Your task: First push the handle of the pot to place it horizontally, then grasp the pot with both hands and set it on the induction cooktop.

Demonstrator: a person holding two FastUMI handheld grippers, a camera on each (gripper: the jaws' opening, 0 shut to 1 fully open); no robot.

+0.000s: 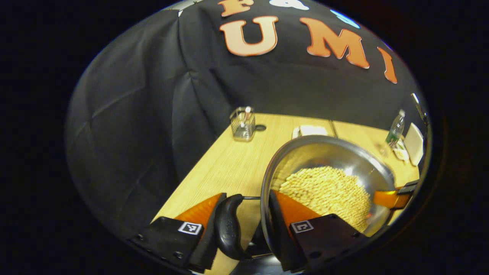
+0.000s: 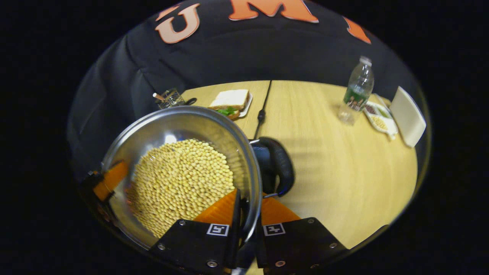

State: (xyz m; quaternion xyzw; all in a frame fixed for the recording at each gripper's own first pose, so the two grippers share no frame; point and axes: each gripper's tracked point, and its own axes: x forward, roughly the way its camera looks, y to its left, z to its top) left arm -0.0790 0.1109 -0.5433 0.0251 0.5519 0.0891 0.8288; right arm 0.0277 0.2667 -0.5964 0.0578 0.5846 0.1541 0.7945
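Both grippers clamped on opposite rims of round steel pot [image 2: 179,126] of beans, lifted; cooktop location unclear.

Left gripper [image 1: 254,214] jaws astride rim beside black handle [image 1: 229,225]; right gripper [image 2: 246,208] jaws nearly closed on rim.

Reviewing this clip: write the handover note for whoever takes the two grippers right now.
Left gripper: fingers straddle the pot's rim and its black side handle; a firm clamp cannot be confirmed.
Right gripper: fingers shut on the opposite rim, beside the other black handle.
Pot: full of yellow beans, tilted, apparently carried above the wooden table.
Done: two-handed grasp.
Left: set it on the induction cooktop, keeping it level.
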